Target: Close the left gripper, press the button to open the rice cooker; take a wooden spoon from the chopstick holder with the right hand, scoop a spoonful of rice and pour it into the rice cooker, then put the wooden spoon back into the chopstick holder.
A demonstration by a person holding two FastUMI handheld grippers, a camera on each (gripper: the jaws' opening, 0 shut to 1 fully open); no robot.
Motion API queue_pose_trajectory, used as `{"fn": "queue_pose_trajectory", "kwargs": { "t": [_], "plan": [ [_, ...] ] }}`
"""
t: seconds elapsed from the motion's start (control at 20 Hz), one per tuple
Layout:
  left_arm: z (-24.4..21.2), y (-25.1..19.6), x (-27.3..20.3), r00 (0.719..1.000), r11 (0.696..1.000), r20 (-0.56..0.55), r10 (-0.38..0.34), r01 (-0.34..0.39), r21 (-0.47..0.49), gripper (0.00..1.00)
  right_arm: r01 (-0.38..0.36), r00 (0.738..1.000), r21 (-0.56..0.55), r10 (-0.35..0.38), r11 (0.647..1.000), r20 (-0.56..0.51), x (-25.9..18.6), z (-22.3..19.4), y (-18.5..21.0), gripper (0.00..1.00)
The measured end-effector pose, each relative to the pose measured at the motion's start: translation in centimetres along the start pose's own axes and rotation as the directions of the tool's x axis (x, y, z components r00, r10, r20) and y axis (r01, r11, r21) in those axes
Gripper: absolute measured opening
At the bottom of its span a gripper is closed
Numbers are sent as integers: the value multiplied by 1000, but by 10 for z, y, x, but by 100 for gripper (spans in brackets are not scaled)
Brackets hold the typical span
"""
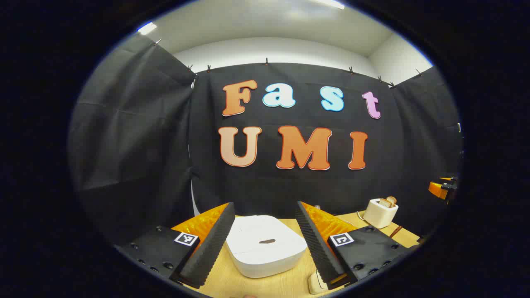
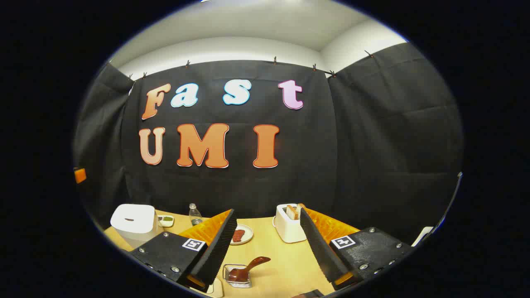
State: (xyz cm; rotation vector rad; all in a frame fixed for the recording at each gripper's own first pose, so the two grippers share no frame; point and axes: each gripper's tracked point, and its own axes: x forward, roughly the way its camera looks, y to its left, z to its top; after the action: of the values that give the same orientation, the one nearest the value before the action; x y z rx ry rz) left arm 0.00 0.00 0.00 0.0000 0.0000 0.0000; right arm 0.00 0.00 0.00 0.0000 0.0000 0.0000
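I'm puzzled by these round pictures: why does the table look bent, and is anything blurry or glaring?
Left gripper view: fisheye bending curves the table; the rice cooker is sharp, evenly lit, with a soft shadow. Right gripper view: same bending; the wooden spoon is sharp, no glare.

both views face the booth wall

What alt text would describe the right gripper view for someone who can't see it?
The right gripper hangs open above a wooden table, a wooden spoon in a wire holder between its fingers. Behind sit a toaster, a plate, a bottle and a closed white rice cooker.
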Motion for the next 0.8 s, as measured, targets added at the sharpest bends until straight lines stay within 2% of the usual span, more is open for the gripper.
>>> {"fn": "queue_pose_trajectory", "kwargs": {
  "t": [0.15, 0.35, 0.4, 0.45, 0.65, 0.8],
  "plan": [
    [-4, -17, 10, 999, 998, -18, -34, 33, -50, 97, 3, 1000, -27, -3, 1000, 1, -2, 6, -8, 95],
    [-3, -29, 28, 999, 998, -12, -43, 42, -51, 100, 6, 1000, 47, -5, 999, -22, -4, 3, -24, 95],
    [-3, -35, 31, 999, 997, -5, -52, 51, -53, 99, 0, 1000, 69, 2, 998, -32, -4, 2, -24, 100],
    [-1, -45, 33, 997, 995, -1, -80, 80, -53, 99, -6, 999, 89, 10, 996, -42, -4, 2, -24, 95],
    [-4, -59, 36, 994, 993, -17, -108, 107, -57, 98, 57, 998, 62, -55, 996, -31, 0, 7, -44, 95],
    [-3, -52, 37, 995, 993, -25, -96, 94, -65, 100, 60, 998, 94, -58, 994, -28, 0, 10, -45, 95]
  ]
}}
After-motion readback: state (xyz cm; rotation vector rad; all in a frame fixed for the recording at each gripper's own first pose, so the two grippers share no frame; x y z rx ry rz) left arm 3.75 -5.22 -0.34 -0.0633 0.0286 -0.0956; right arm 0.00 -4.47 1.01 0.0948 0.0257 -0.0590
